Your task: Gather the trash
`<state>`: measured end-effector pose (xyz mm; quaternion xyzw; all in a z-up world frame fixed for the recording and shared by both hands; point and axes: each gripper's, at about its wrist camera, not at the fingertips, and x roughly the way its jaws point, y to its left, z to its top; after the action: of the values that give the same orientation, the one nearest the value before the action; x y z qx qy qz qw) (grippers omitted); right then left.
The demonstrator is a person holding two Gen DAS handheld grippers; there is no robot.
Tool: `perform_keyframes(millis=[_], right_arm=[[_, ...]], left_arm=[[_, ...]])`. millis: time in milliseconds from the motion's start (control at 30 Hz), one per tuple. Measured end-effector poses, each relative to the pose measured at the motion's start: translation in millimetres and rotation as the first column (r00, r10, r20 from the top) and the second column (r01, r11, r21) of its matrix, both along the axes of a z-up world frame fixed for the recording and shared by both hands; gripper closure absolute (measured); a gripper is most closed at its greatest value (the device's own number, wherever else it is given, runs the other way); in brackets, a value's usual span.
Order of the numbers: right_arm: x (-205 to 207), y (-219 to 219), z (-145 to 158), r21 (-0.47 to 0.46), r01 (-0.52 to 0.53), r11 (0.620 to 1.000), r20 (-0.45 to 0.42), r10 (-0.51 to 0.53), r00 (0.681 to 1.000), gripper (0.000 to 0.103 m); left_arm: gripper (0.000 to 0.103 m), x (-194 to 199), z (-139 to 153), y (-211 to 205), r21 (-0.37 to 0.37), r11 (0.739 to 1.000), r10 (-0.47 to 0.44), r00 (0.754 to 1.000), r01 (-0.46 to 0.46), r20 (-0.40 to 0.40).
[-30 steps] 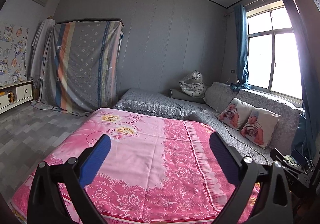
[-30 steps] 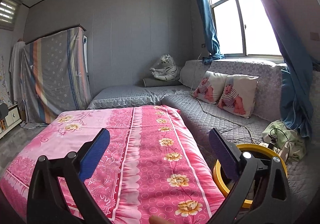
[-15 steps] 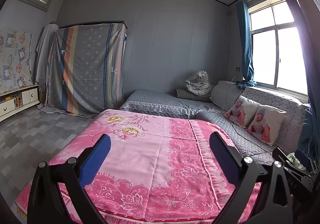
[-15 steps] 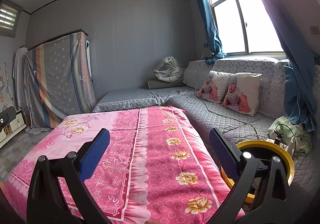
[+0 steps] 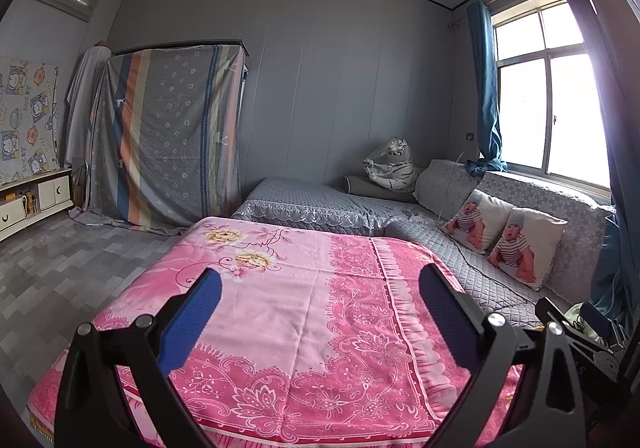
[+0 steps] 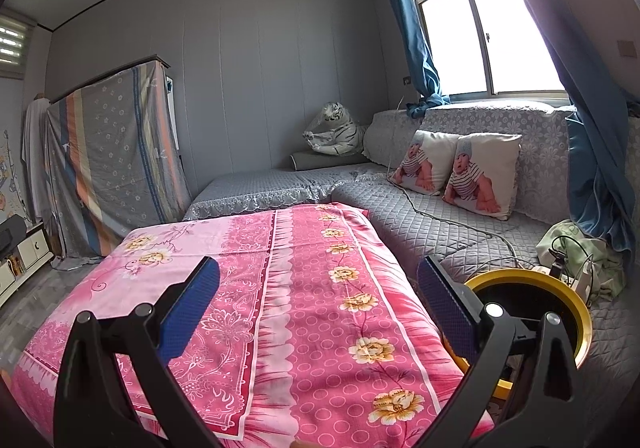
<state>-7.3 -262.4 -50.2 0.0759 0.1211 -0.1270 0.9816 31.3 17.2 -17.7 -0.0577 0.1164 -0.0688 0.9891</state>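
Hovering above a pink floral cloth point(image 5: 280, 312), the left gripper point(image 5: 320, 312) had its two blue-padded fingers point(image 5: 192, 322) spread wide with nothing between them. The right gripper point(image 6: 318, 310) was likewise spread and empty over the same cloth, which covered a low flat surface in the middle of the room. Just beside the cloth's right edge, partly hidden behind the right gripper's right finger, stood a round bin with a yellow rim point(image 6: 560, 288) and a dark interior (the only trash-related thing in view; no loose trash could be made out on the cloth). The bin sat at the front of a grey quilted sofa point(image 6: 440, 215), near a pale green bundle with cables point(image 6: 580, 256) lying on the sofa. Two cushions printed with babies point(image 6: 460, 171) leaned against the sofa back under a window point(image 6: 480, 27) with blue curtains point(image 6: 416, 39). A plush white tiger wrapped in clear plastic point(image 5: 390, 167) sat in the far corner. At the left wall, a striped sheet draped over a tall piece of furniture point(image 5: 168, 135) reached down to the grey tiled floor point(image 5: 60, 268).
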Motion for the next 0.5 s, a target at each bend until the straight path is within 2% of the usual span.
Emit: perform_keyframes(millis=[500], right_arm=[[3.8, -2.2, -3.3, 0.015, 0.001, 1.000, -0.022, -0.001, 1.000, 0.008]], left_arm=[[0.008, 3.0, -0.4, -2.5, -0.001, 1.000, -0.005, 1.000, 0.005, -0.010]])
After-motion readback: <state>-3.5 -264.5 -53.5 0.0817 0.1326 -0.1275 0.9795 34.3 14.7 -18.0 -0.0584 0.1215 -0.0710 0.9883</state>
